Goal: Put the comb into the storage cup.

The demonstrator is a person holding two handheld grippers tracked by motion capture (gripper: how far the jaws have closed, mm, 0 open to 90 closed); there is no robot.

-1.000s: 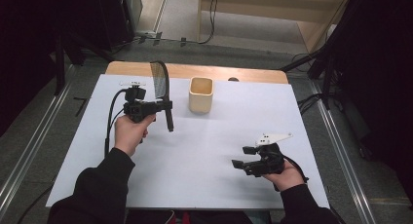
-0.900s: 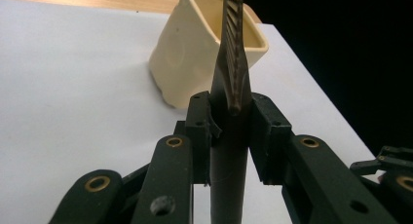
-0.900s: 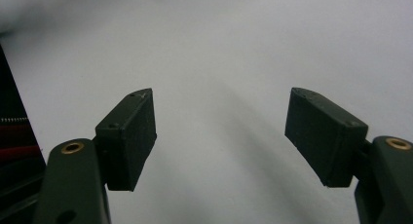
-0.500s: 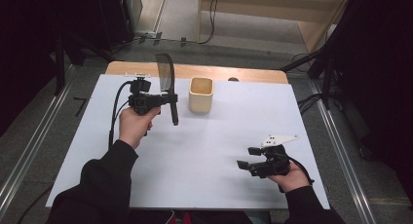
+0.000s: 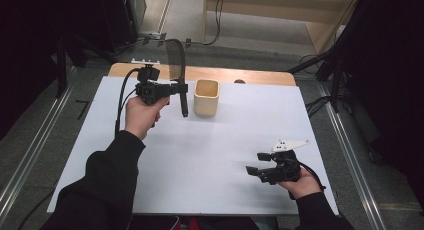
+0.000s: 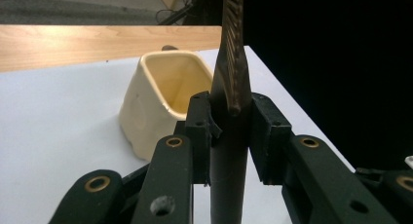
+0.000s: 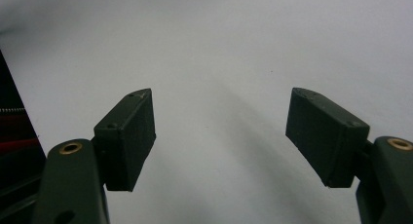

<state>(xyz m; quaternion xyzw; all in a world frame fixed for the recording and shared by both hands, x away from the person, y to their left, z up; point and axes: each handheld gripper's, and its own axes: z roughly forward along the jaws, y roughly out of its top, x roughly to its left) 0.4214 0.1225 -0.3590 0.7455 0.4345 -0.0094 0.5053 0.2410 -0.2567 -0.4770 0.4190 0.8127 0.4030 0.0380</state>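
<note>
My left gripper [image 5: 176, 88] is shut on the dark handle of a black kitchen tool [image 5: 176, 57]. The tool stands nearly upright above the far left of the table, flat ribbed blade on top. In the left gripper view the tool [image 6: 231, 53] rises between the closed jaws [image 6: 229, 131]. A cream square cup [image 5: 206, 96] stands just right of the tool, and its open top [image 6: 146, 102] lies close behind the jaws. My right gripper [image 5: 256, 171] rests low over the near right of the table, open, with bare white surface between its pads [image 7: 221, 131].
A white sheet [image 5: 225, 140] covers the table, and a wooden strip [image 5: 250, 76] runs along its far edge. Cables and dark stands lie on the floor beyond the table. A metal rail [image 5: 350, 150] runs along the right side.
My left gripper has carried the tool away from the person and a little right, closer to the cup. The right gripper has drifted slightly right and stays open.
</note>
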